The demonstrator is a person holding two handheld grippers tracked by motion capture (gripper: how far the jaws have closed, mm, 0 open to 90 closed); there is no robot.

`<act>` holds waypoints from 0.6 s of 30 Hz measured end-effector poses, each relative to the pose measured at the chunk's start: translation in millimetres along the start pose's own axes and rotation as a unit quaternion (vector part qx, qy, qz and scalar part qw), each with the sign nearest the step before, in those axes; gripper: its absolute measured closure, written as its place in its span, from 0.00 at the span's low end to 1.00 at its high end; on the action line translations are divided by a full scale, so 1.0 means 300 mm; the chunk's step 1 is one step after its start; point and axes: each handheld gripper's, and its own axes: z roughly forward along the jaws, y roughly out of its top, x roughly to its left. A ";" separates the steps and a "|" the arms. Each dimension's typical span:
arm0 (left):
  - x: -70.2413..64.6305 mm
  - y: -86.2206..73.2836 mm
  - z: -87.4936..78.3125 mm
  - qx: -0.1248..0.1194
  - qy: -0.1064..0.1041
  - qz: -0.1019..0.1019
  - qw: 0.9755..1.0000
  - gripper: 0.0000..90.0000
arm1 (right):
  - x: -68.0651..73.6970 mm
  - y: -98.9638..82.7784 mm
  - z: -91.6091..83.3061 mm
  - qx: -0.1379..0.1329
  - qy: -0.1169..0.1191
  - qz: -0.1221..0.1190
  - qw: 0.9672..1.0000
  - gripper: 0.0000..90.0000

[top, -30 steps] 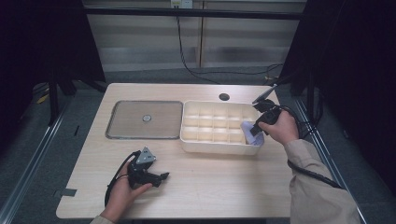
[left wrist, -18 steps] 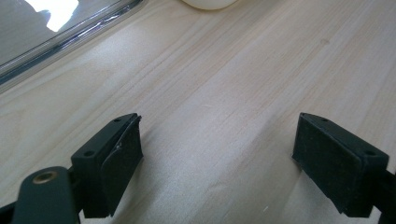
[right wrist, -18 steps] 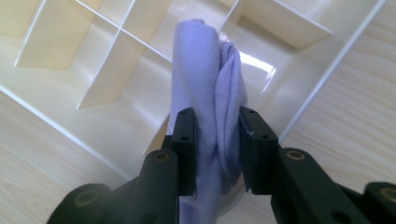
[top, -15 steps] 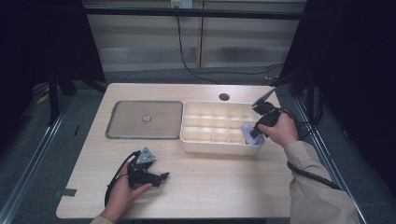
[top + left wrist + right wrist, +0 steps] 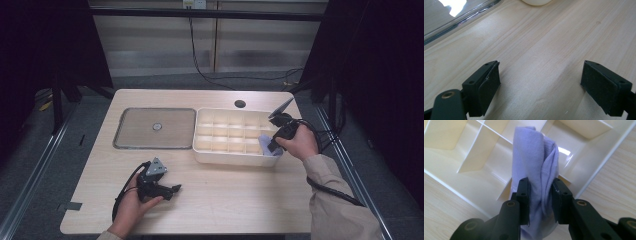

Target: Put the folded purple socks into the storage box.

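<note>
Since the earlier frames little has shifted: the right gripper (image 5: 271, 145) has kept its place at the near right corner of the organizer tray (image 5: 200, 150), still clamped on the cloth, and the left gripper (image 5: 175, 189) has not moved from its spot on the table.

The lavender cloth (image 5: 536, 165) is a folded, bunched piece of knit fabric. In the right gripper view it stands between the two black jaws, both pads pressed against its sides, with its upper part rising over the tray's white dividers. In the high view the cloth (image 5: 264, 145) sits at the tray's near right corner compartment, partly inside the rim; whether its lower end touches the compartment floor cannot be told.

The right gripper (image 5: 540, 195) is closed on the cloth and pointed down and leftward toward the tray, held in the person's right hand (image 5: 300, 142), with its cable trailing off the right edge of the table.

The organizer tray is a cream plastic box divided into a grid of small compartments, lying right of centre on the table. Just beside it on the left lies a flat clear lid (image 5: 155, 127), its edge also visible in the left gripper view (image 5: 461, 20).

The left gripper (image 5: 540, 82) rests low over bare wood near the front edge, jaws standing wide apart with nothing between them, held in the left hand (image 5: 132, 202). The wooden table (image 5: 240, 200) has a round cable hole (image 5: 240, 104) behind the tray.
</note>
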 end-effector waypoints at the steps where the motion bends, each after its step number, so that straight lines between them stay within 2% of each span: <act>1: 0.000 0.000 0.000 0.000 0.000 0.000 1.000 0.17 | 0.002 0.000 0.002 0.003 0.000 0.001 1.000 0.78; 13: -0.001 0.000 0.001 -0.001 -0.001 -0.002 1.000 0.16 | 0.012 -0.012 0.035 0.005 -0.003 0.000 1.000 0.79; 14: 0.002 0.000 -0.001 0.003 0.000 0.004 1.000 0.16 | 0.013 -0.014 0.038 0.007 -0.004 -0.001 1.000 0.79; 18: 0.002 0.001 -0.001 0.003 0.000 0.005 1.000 0.17 | 0.018 -0.017 0.049 0.009 -0.007 0.000 1.000 0.79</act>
